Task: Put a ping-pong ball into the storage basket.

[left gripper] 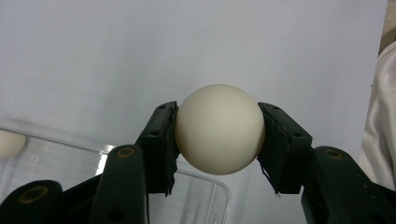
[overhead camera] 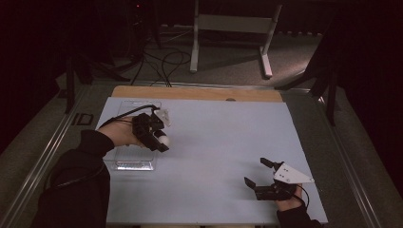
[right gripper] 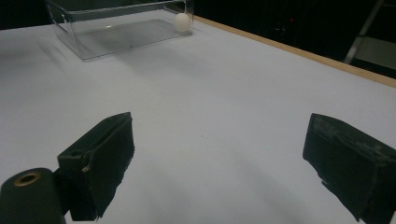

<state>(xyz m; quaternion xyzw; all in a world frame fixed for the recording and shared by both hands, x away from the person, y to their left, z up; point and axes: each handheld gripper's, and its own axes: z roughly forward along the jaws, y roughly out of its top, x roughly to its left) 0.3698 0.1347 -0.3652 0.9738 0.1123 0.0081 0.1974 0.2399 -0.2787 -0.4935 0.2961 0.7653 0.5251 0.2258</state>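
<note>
My left gripper (overhead camera: 160,142) is shut on a white ball (overhead camera: 165,139), held just past the right wall of a clear plastic bin (overhead camera: 134,164) at the table's left. In the left gripper view, both pads pinch the white ball (left gripper: 219,129) at its sides, my left gripper (left gripper: 219,140) sits above the bin's corner (left gripper: 211,183), and a second ball (left gripper: 8,143) lies inside the bin. My right gripper (overhead camera: 255,171) rests open near the front right of the table. In its own view my right gripper (right gripper: 224,154) has nothing between its jaws, and the bin (right gripper: 116,30) with one ball (right gripper: 182,22) stands far off.
A pale mat (overhead camera: 218,137) covers the table, with a wooden strip (overhead camera: 190,92) along the far edge. Beyond it stand a white desk frame (overhead camera: 195,42) and loose cables (overhead camera: 161,61) on the floor. Metal rails (overhead camera: 43,156) run along both sides.
</note>
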